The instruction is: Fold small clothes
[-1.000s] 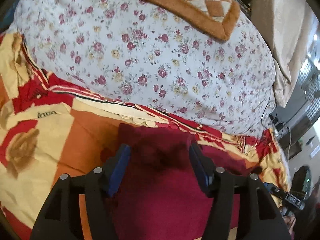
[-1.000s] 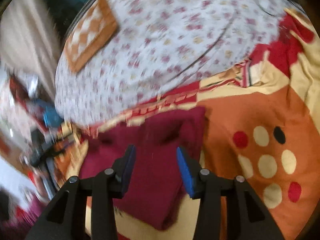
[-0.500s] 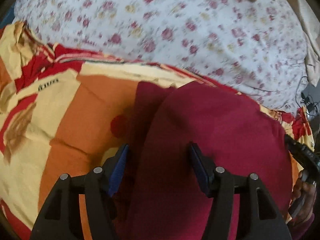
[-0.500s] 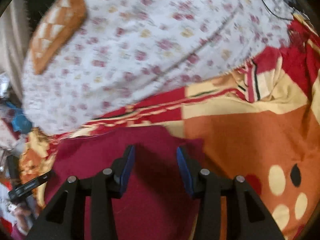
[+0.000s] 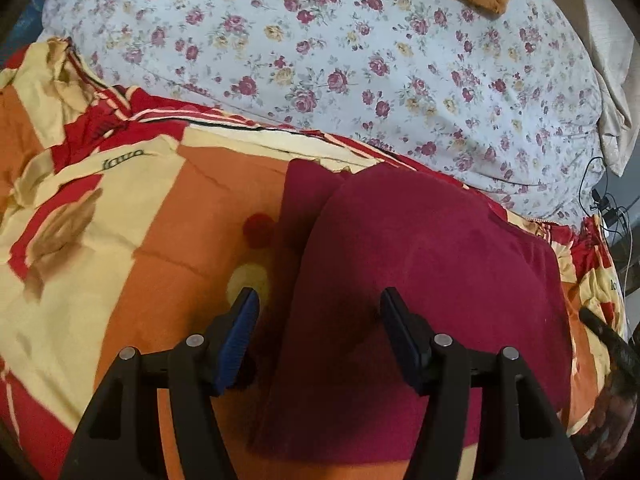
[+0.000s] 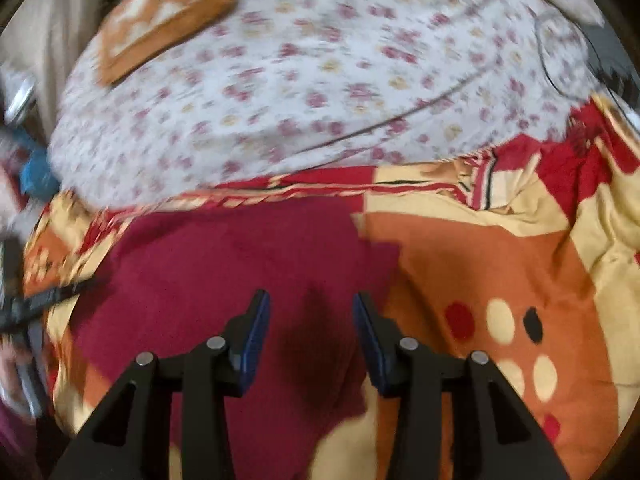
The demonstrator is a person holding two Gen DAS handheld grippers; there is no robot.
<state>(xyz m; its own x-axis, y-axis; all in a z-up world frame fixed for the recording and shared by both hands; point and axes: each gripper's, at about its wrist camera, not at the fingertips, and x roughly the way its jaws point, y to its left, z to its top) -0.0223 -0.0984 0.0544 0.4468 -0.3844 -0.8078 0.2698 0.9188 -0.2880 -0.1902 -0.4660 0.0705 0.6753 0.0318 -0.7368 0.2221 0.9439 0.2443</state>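
Jaws are standing apart, empty, on the left gripper [image 5: 318,306] and right gripper [image 6: 311,310], hovering over the maroon garment [image 5: 420,280]; black lettering [image 5: 122,158], hard to read, is showing upper left on the quilt [image 5: 100,240].

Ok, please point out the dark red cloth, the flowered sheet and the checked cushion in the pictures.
dark red cloth [image 5: 432,248], left wrist view, on its folded upper layer.
flowered sheet [image 5: 340,60], left wrist view, on its middle.
checked cushion [image 6: 168,16], right wrist view, on its orange and white squares.
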